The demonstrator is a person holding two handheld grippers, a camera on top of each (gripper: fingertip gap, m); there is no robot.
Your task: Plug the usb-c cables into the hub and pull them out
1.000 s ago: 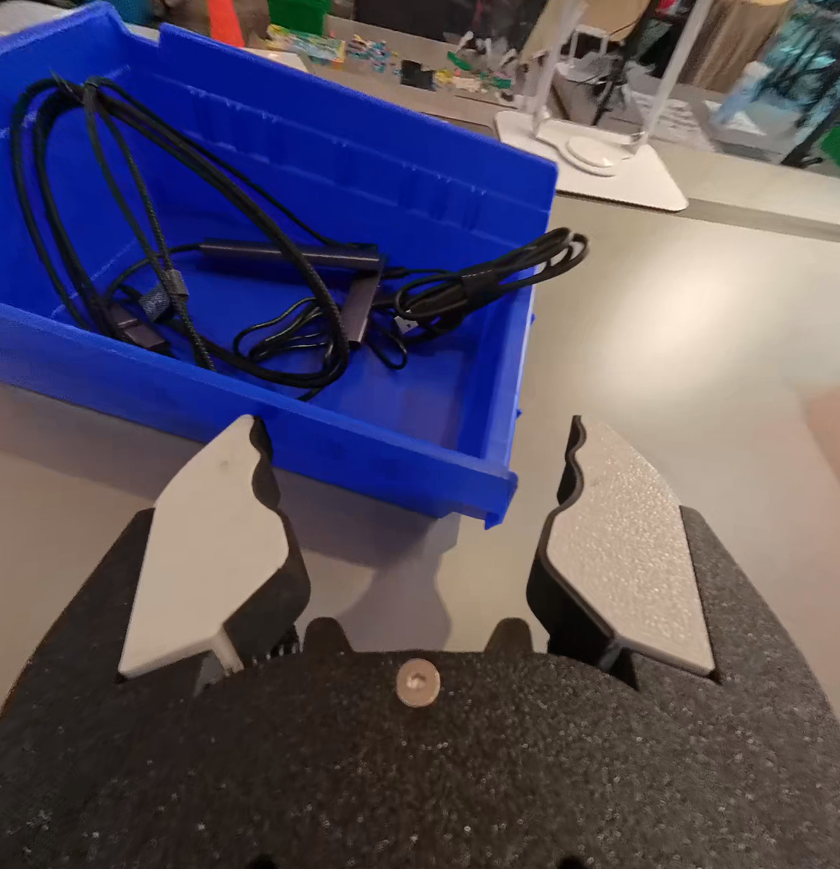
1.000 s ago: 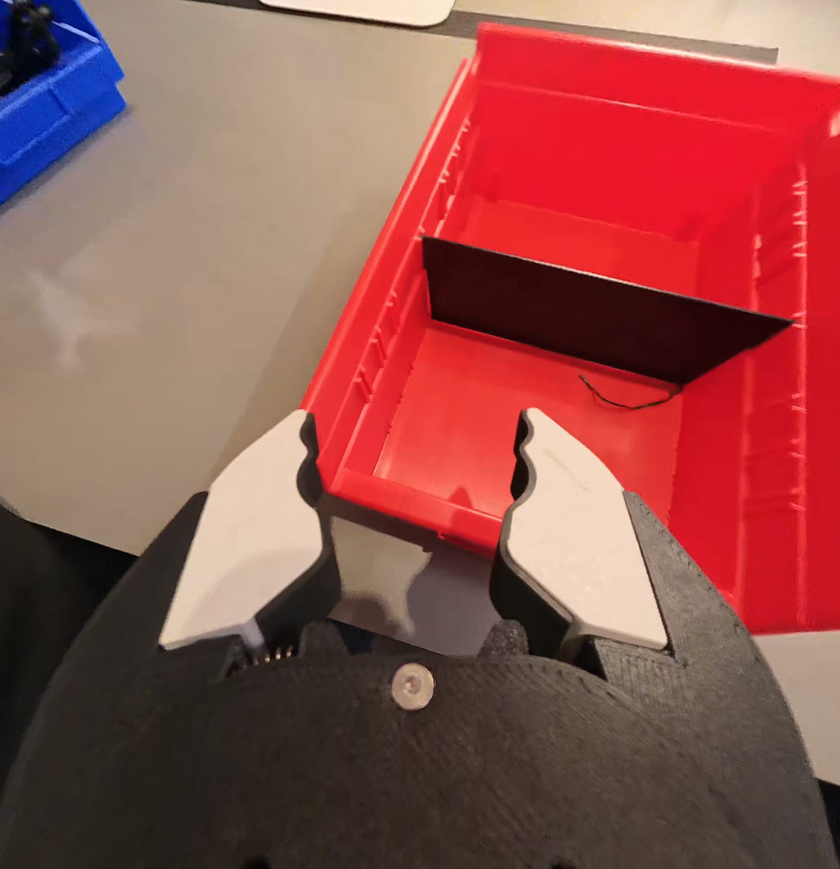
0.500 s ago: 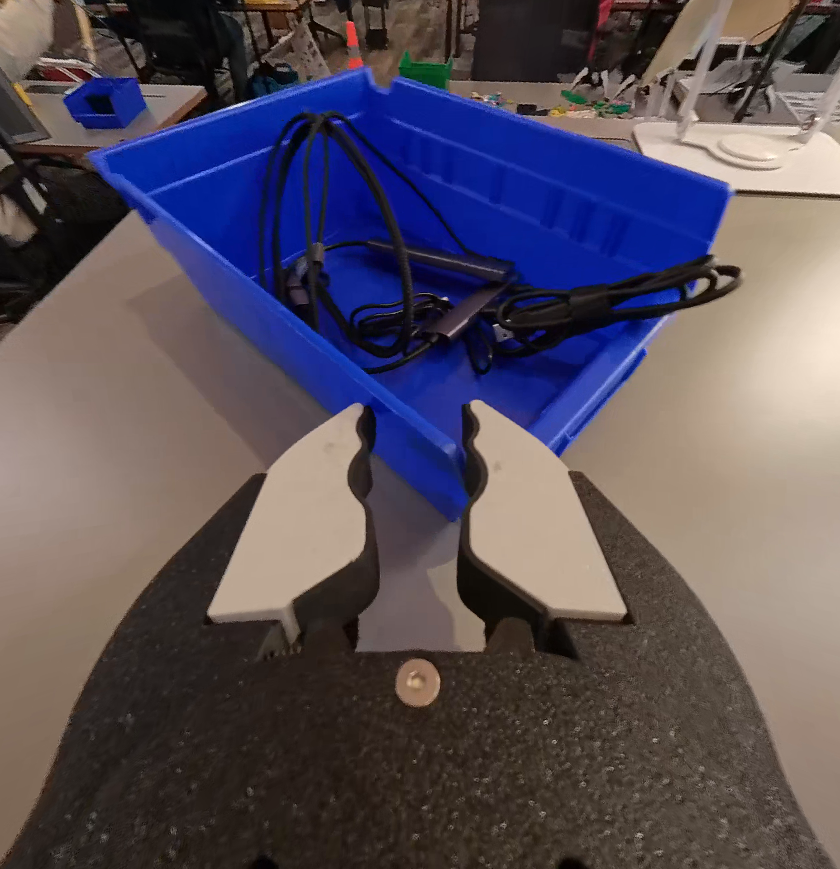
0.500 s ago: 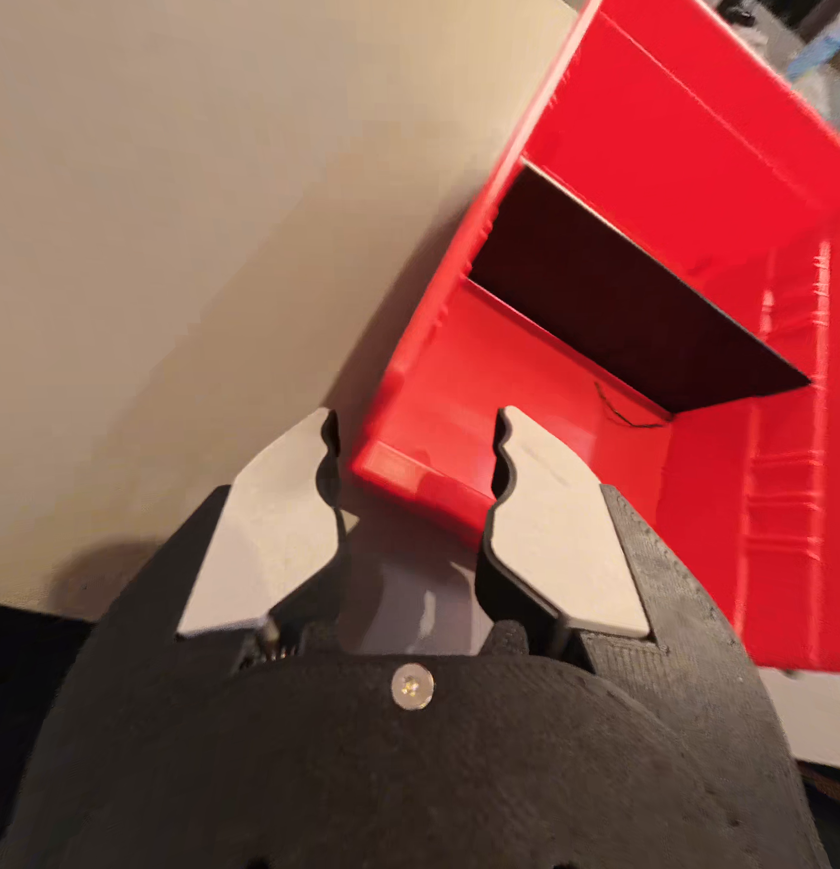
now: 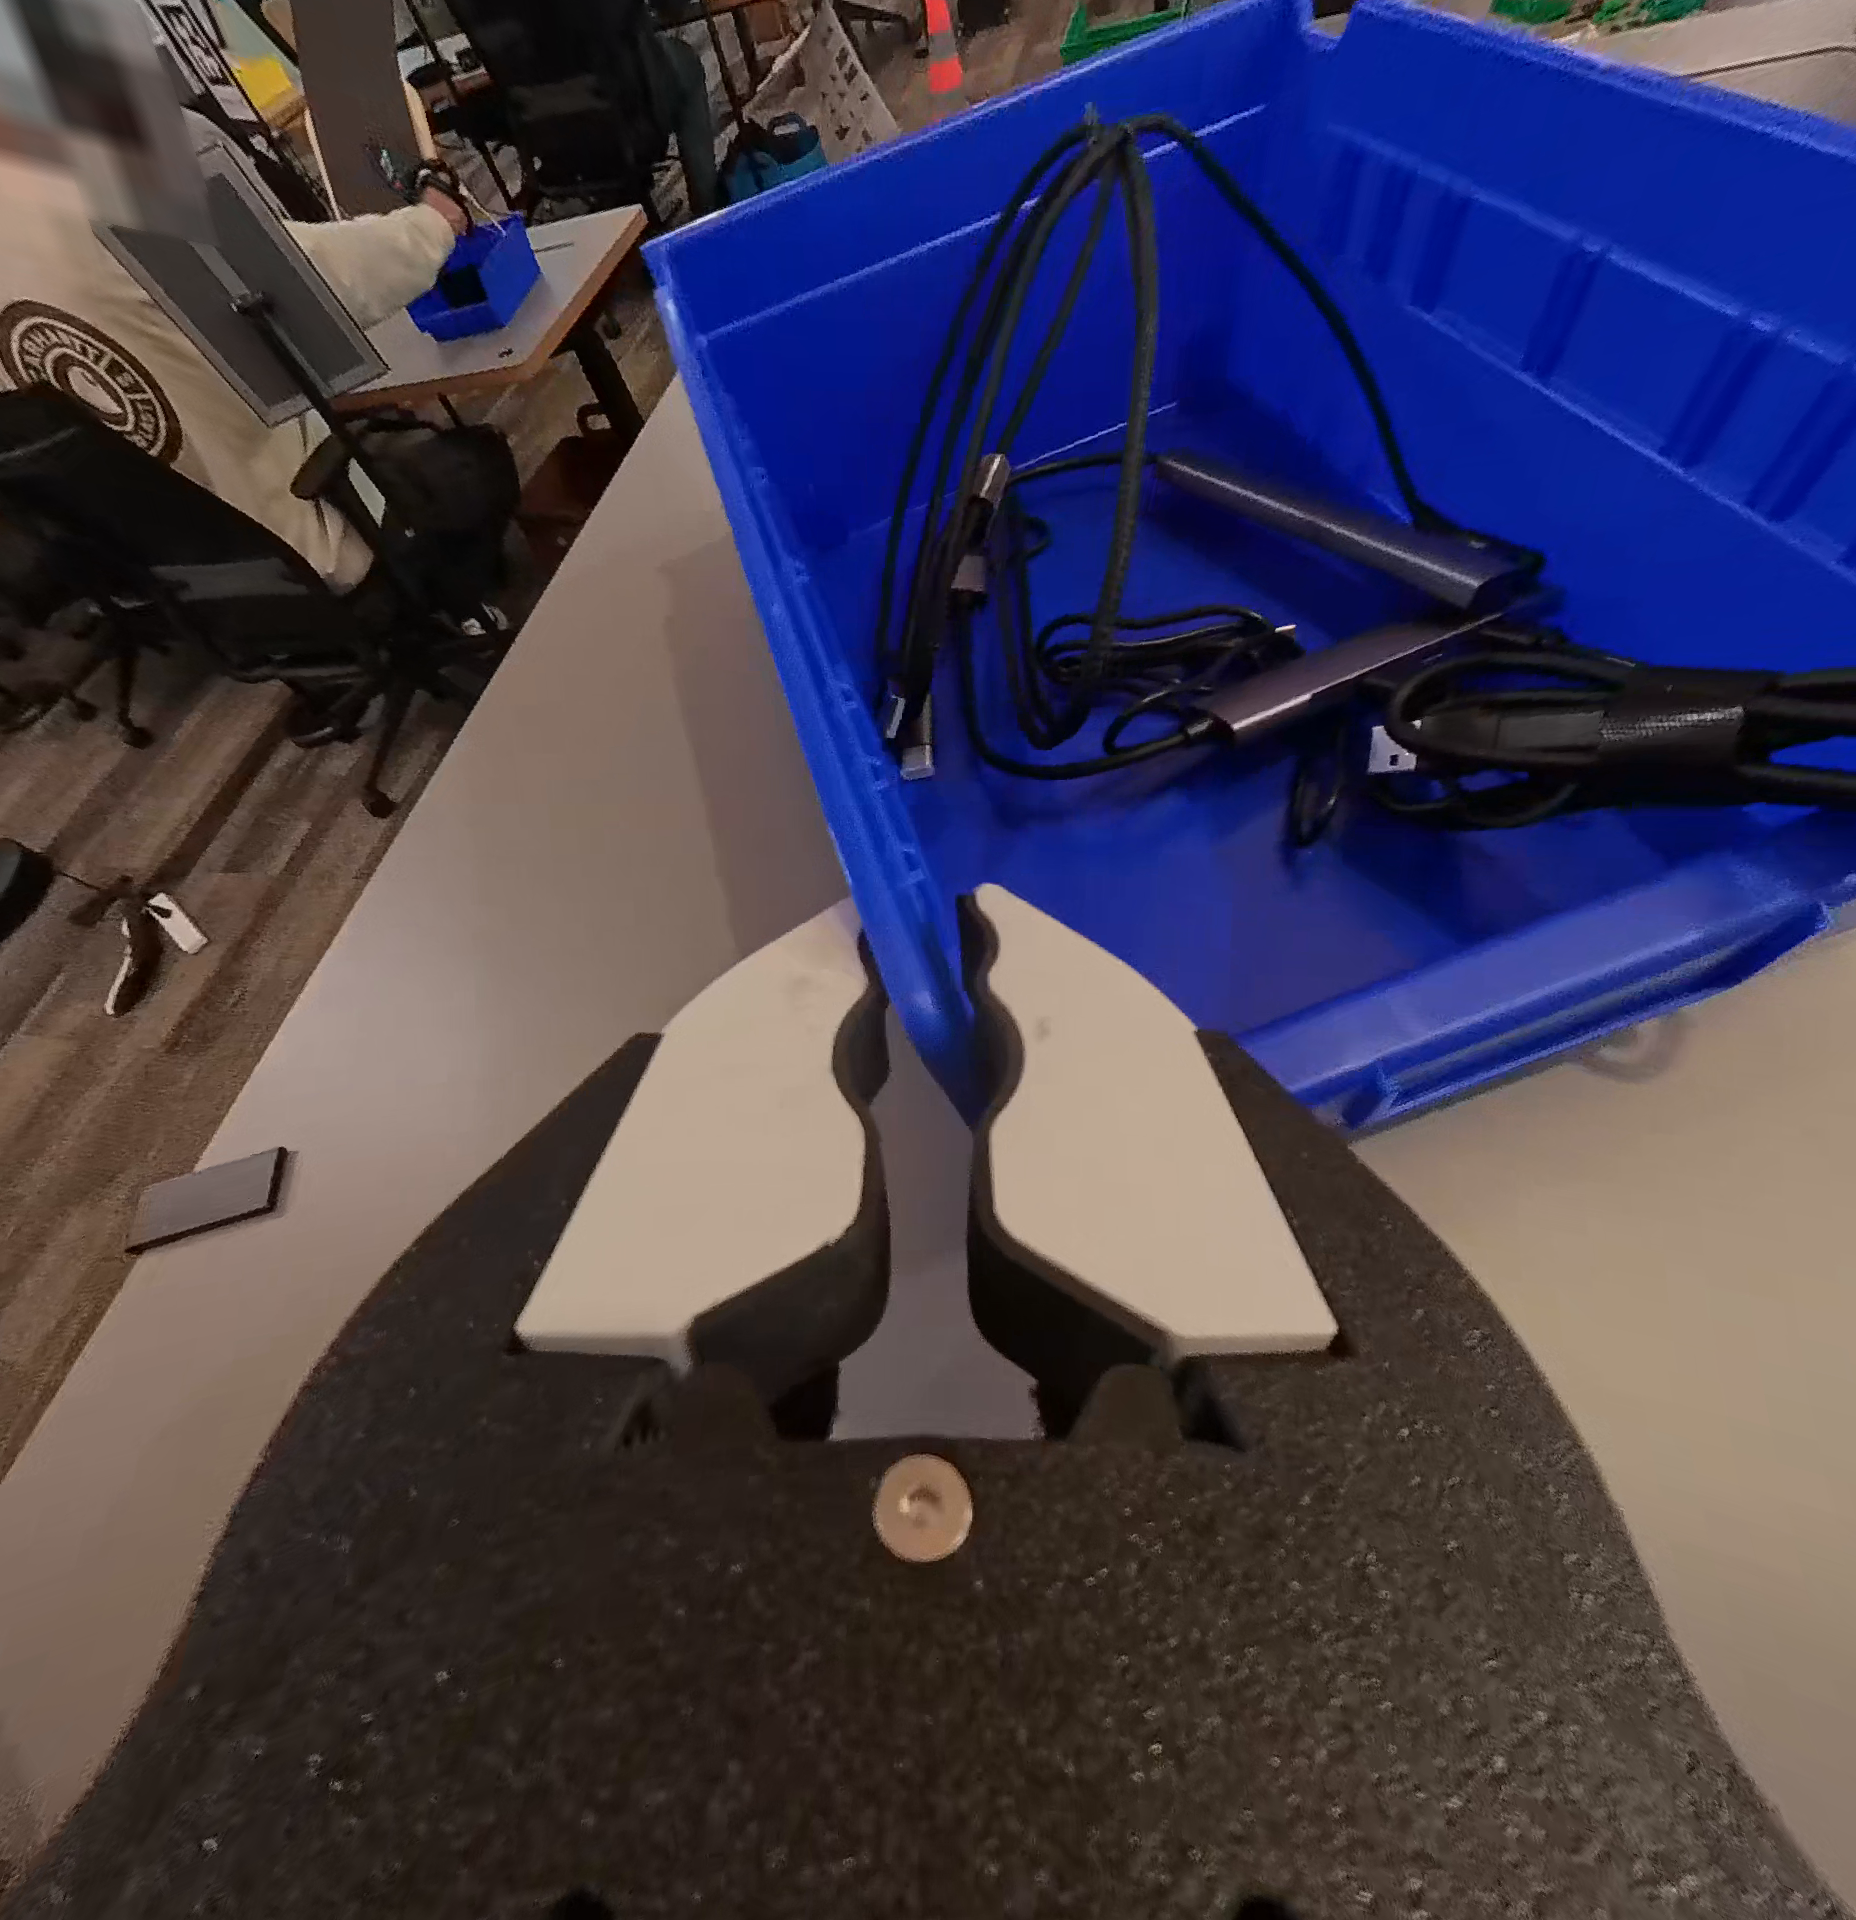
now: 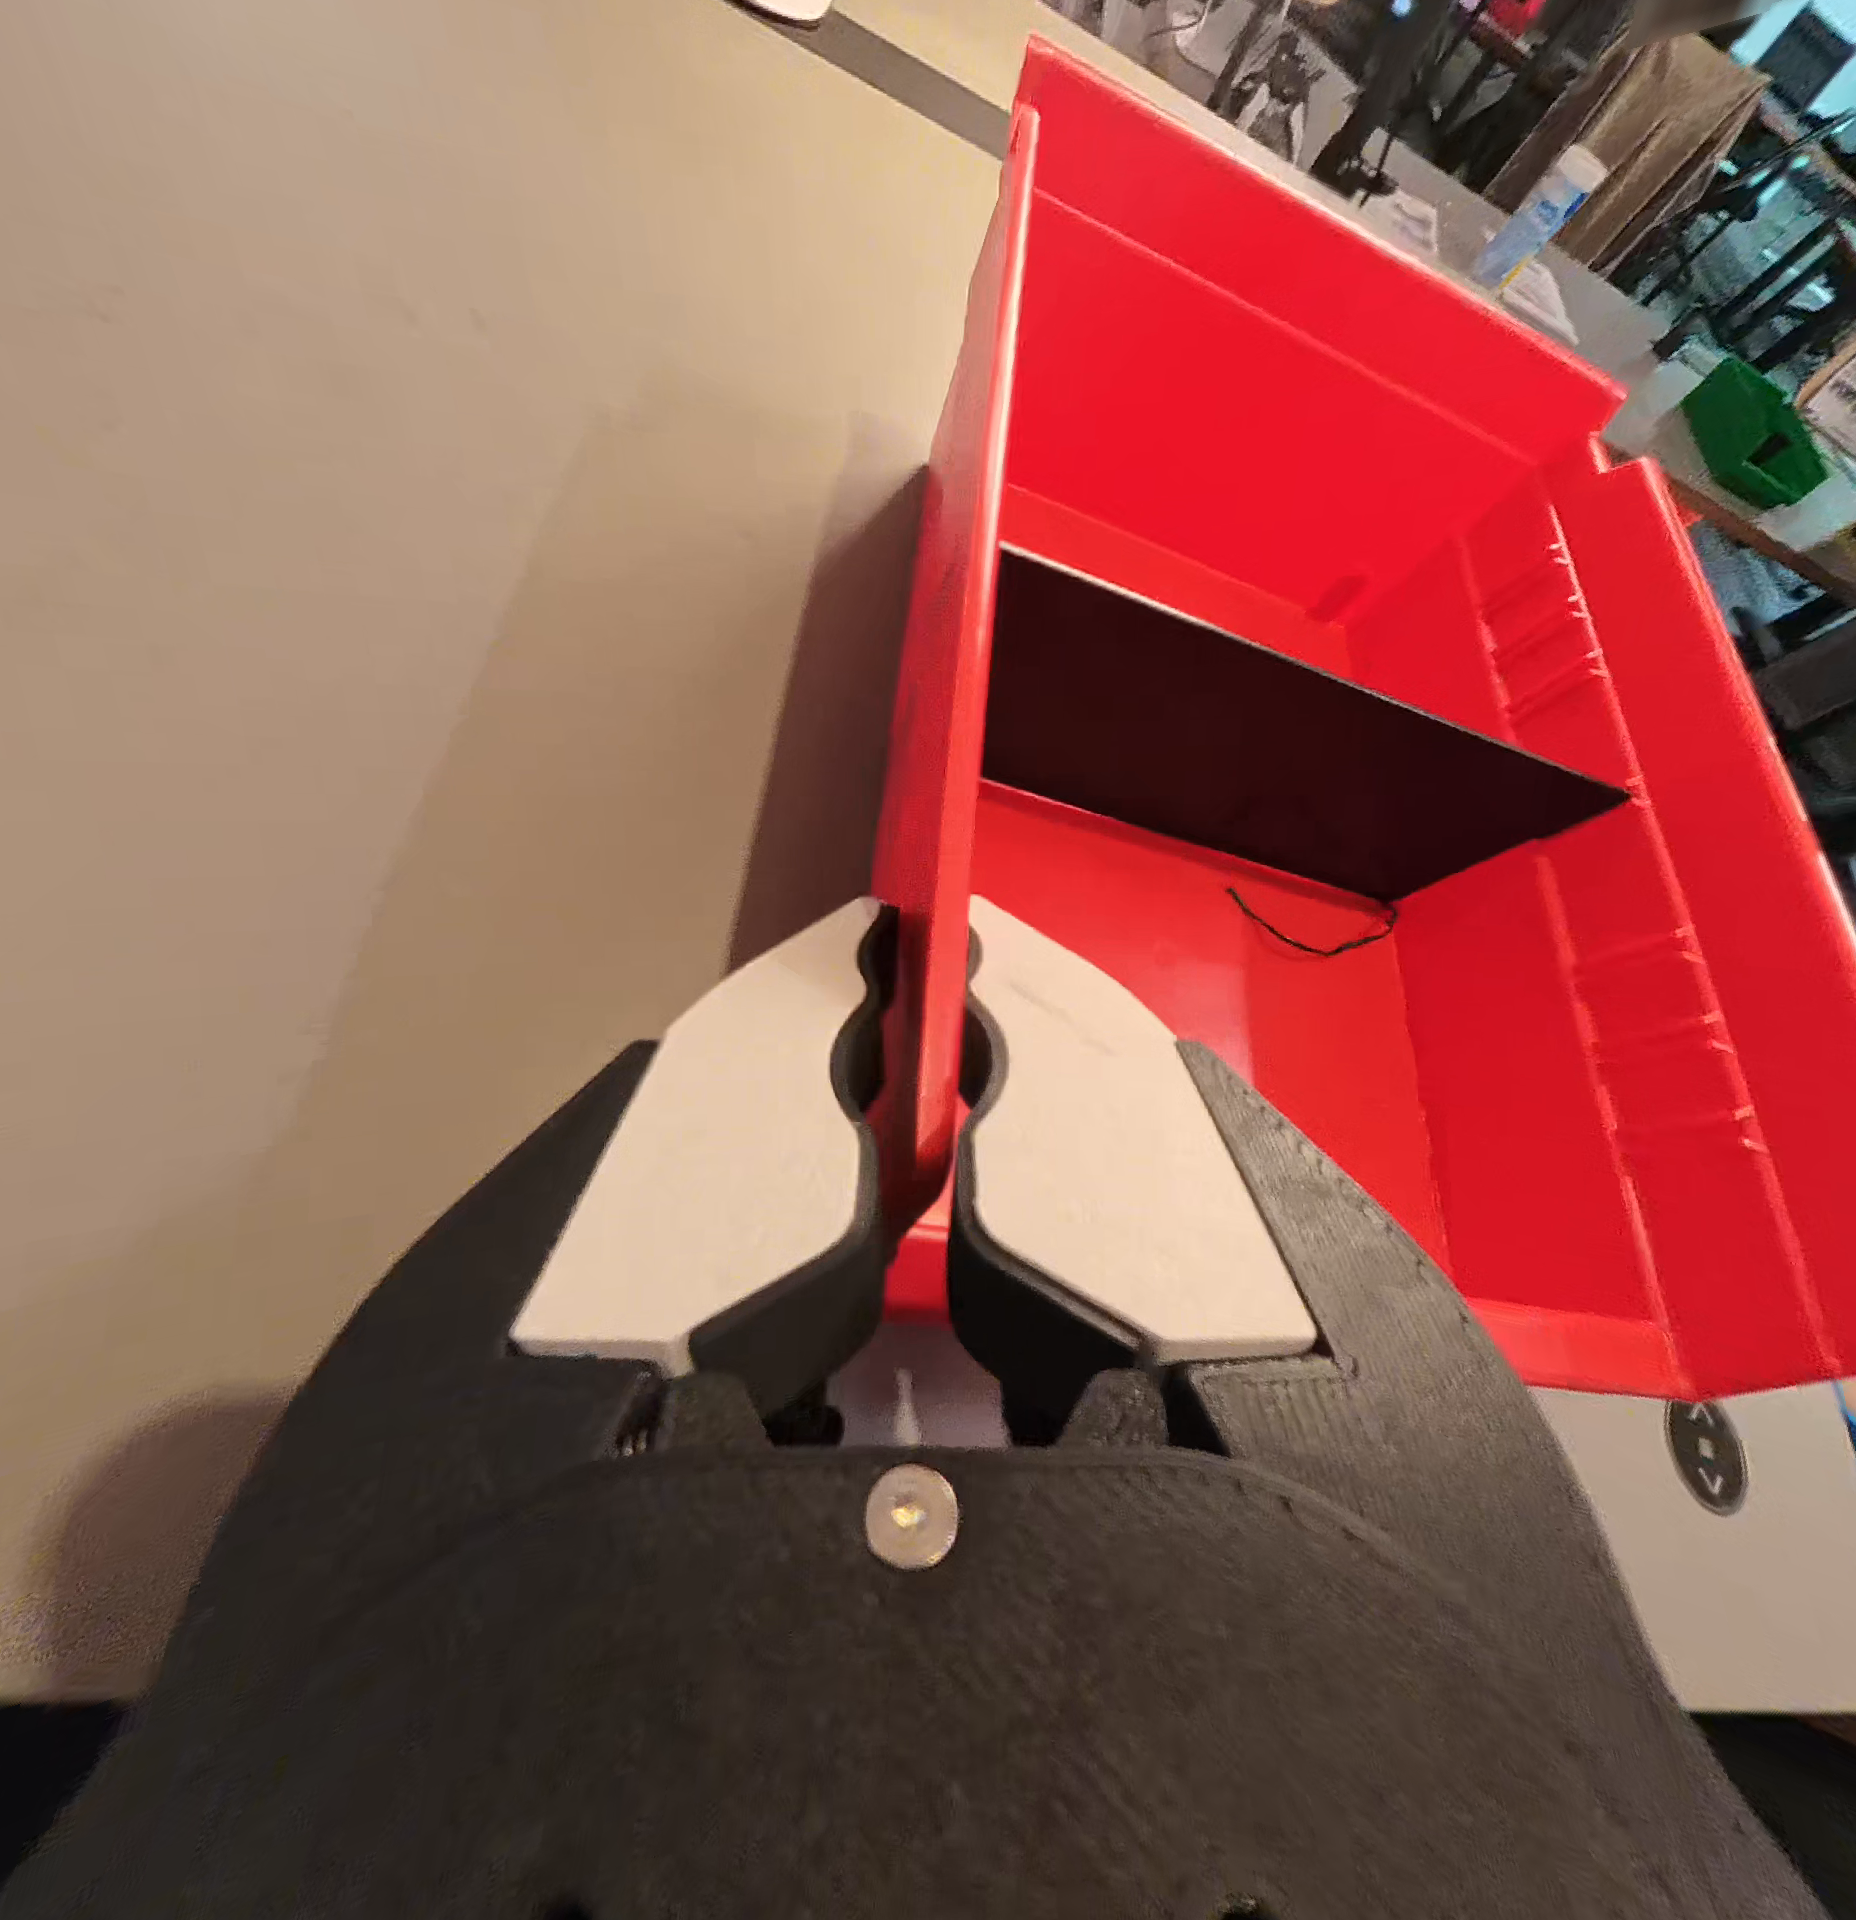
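A blue bin (image 5: 1526, 270) on the grey table holds several black USB-C cables (image 5: 1090, 436) and two dark grey hubs (image 5: 1329, 530), tangled together; one cable bundle (image 5: 1672, 727) hangs over the bin's right wall. My left gripper (image 5: 919, 935) is shut on the bin's near left corner wall. In the right wrist view a red bin (image 6: 1267, 343) with a black divider (image 6: 1246, 748) holds only a thin black thread (image 6: 1308, 935). My right gripper (image 6: 924, 925) is shut on the red bin's left wall near its front corner.
The grey table (image 5: 550, 862) ends at the left, with floor, office chairs (image 5: 176, 582) and a seated person (image 5: 124, 343) beyond. A small dark card (image 5: 212, 1195) lies near the table edge. A green bin (image 6: 1750, 436) and clutter stand on a table behind the red bin. Some 60 cm of space lies between my two pairs of fingers.
Both grippers moved forward and closed: the left onto the blue bin's corner wall, the right onto the red bin's left wall. Both views swung round.
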